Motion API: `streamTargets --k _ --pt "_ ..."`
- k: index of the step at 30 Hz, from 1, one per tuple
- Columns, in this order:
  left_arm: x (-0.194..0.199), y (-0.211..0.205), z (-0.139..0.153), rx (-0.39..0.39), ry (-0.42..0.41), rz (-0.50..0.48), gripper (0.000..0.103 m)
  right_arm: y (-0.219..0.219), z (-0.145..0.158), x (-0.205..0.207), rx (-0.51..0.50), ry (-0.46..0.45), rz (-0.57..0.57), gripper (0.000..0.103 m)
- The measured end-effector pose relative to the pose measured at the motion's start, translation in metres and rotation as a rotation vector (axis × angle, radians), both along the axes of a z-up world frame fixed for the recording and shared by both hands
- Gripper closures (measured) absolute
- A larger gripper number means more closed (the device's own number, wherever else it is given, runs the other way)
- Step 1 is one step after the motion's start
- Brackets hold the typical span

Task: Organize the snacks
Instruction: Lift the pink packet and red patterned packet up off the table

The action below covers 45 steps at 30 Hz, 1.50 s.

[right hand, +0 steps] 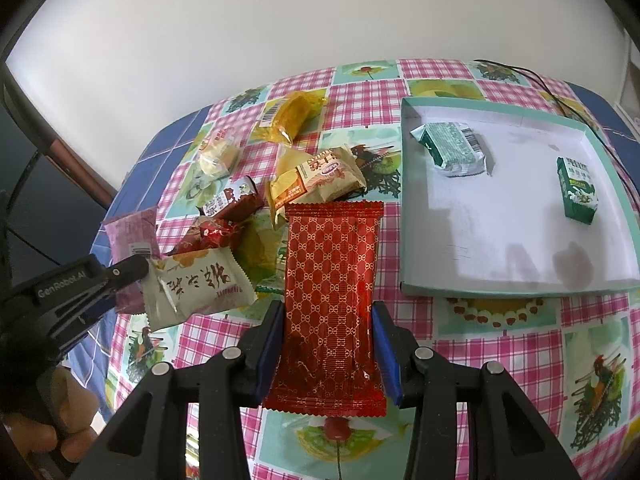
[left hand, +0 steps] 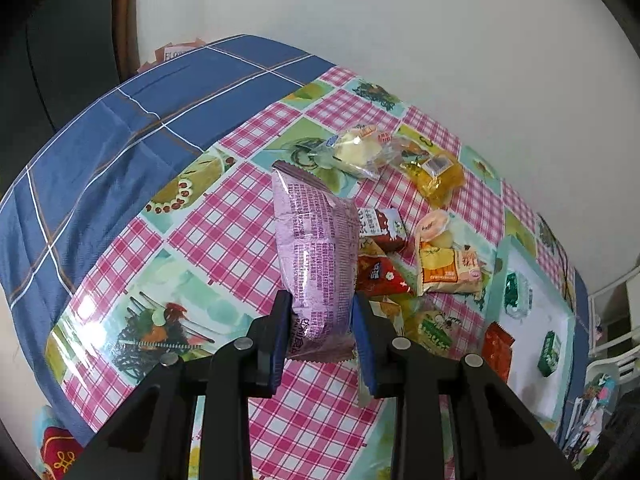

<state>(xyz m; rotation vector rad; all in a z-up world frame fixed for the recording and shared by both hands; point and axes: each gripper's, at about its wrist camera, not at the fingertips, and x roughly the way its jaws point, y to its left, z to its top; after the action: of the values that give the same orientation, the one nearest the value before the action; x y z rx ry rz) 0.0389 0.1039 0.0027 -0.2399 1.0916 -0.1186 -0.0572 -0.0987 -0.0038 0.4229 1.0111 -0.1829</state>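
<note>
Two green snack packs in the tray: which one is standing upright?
The dark green carton-shaped pack at the right of the white tray stands on end; the crinkled green wrapper pack near the tray's back-left corner lies flat.

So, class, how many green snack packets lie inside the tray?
2. One crumpled green packet lies near the tray's far left corner; one green carton stands toward its right side.

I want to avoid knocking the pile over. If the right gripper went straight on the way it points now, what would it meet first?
Probably the checked tablecloth, in the gap between the snack pile and the tray. The red packet held by the right gripper would touch first. Depth is unclear; pile wrappers lie close to the left.
</note>
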Motion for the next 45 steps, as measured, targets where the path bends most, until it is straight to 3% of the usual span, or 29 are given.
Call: streamTargets --k 10,21,26,33,42,45 --pt "0.004 -0.007 -0.021 -0.014 0.086 -0.029 0.071 0.0 -0.005 0.002 -0.009 0.037 -0.013 0.057" --pt "0.015 0.011 -0.056 -0.054 0.213 0.071 0.068 -0.001 -0.008 0.005 -0.014 0.067 -0.02 0.058" --pt "0.018 0.016 -0.057 -0.075 0.205 0.105 0.067 0.0 -0.009 0.006 -0.012 0.071 -0.016 0.058" --pt "0.021 0.026 -0.058 -0.079 0.206 0.152 0.055 -0.002 -0.011 0.005 -0.004 0.079 -0.022 0.058" --pt "0.027 0.02 -0.05 0.044 0.143 0.132 0.055 -0.002 -0.013 0.007 0.002 0.088 -0.022 0.058" --pt "0.03 0.015 -0.052 0.056 0.139 0.111 0.067 -0.002 -0.013 0.007 0.004 0.088 -0.022 0.058"
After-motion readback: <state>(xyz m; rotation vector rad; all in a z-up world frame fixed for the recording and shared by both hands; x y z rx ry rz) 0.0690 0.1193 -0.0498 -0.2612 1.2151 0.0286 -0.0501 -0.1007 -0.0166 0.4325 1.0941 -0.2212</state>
